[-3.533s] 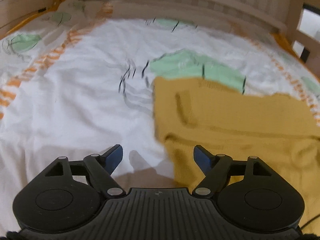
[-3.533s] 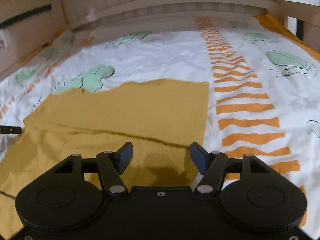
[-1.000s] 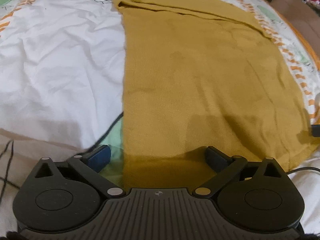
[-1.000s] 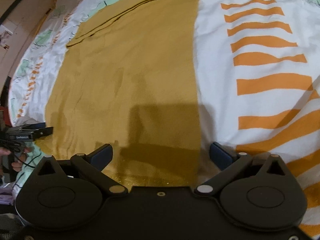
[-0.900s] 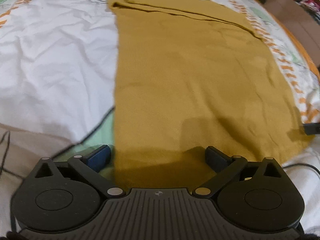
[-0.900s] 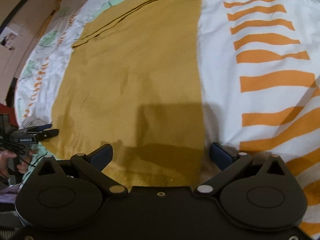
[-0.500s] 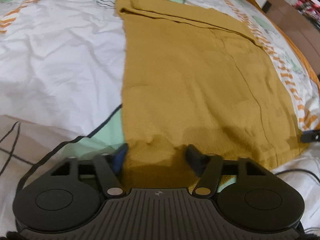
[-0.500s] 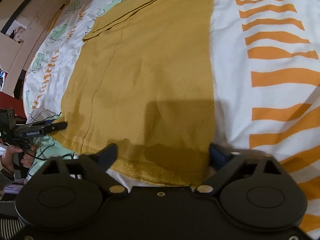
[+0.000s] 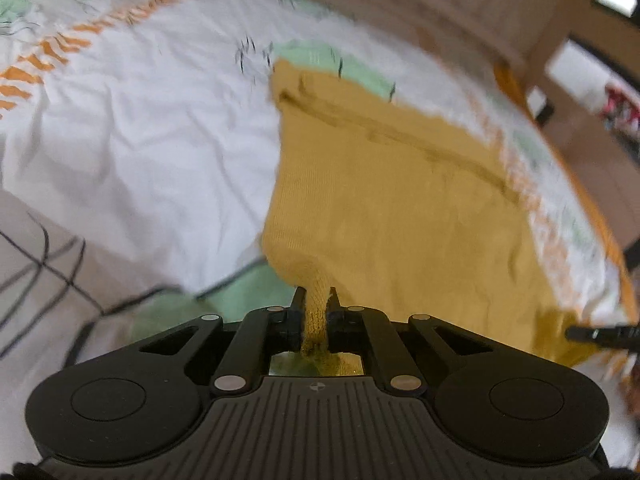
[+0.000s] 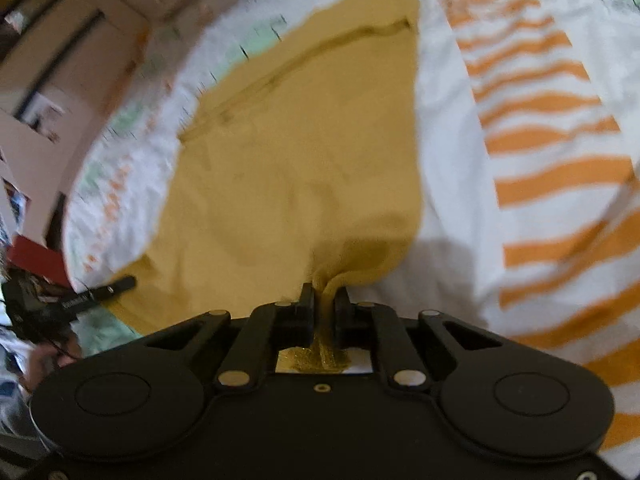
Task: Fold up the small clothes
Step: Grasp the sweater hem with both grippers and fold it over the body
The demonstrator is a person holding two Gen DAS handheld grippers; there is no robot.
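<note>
A mustard-yellow knit garment (image 9: 392, 200) lay spread on a patterned bedsheet (image 9: 140, 152), stretching away ahead of both claws. It looked soft, light and limp, best taken at its near corners. The left gripper (image 9: 314, 300) was pressed together, pinching one bunched corner; the right gripper (image 10: 325, 300) was closing on the other.
</note>
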